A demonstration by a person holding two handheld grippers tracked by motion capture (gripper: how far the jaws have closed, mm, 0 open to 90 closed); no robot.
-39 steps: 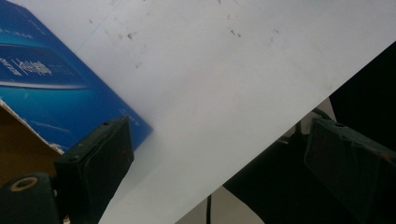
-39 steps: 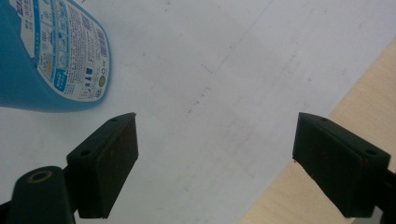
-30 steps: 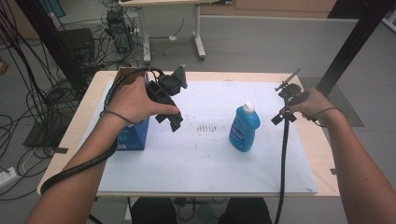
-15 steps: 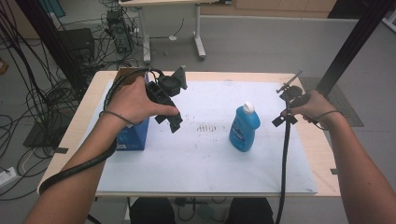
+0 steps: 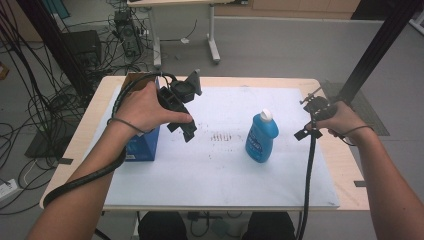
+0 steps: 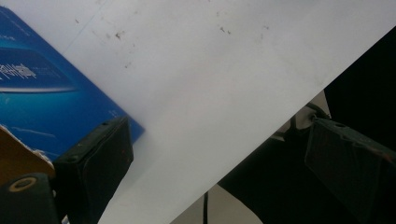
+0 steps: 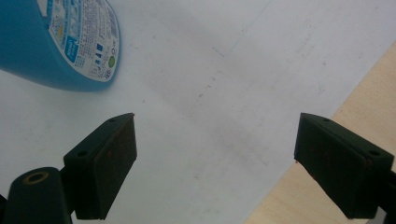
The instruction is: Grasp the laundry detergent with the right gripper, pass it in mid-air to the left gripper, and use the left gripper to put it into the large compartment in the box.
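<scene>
Where the two forearms enter from the near edge, a white sheet (image 5: 220, 175) covers most of a pale wooden table (image 5: 345, 165); the sheet is matte and smooth, with a patch of small dark specks near its centre. The left gripper (image 5: 187, 131), a black angular body trailing a thick cable, hovers above the sheet's left part, its jaws standing wide apart with nothing between them; its own view (image 6: 224, 163) looks past them at the sheet's near edge. Directly beside and partly under that hand sits a glossy blue cardboard box (image 5: 142, 145). Near the centre, an upright blue plastic bottle (image 5: 261, 137) with a white cap and a printed label stands on the sheet, well apart from both grippers. The right gripper (image 5: 303, 134) is held over the table's right edge, its jaws open wide and empty (image 7: 215, 163), with the bottle's base at the upper left of its view. Beyond the table lies a grey floor with tangled black cables (image 5: 45, 105), a second desk's white legs (image 5: 212, 35) and a black diagonal post (image 5: 380, 45).
</scene>
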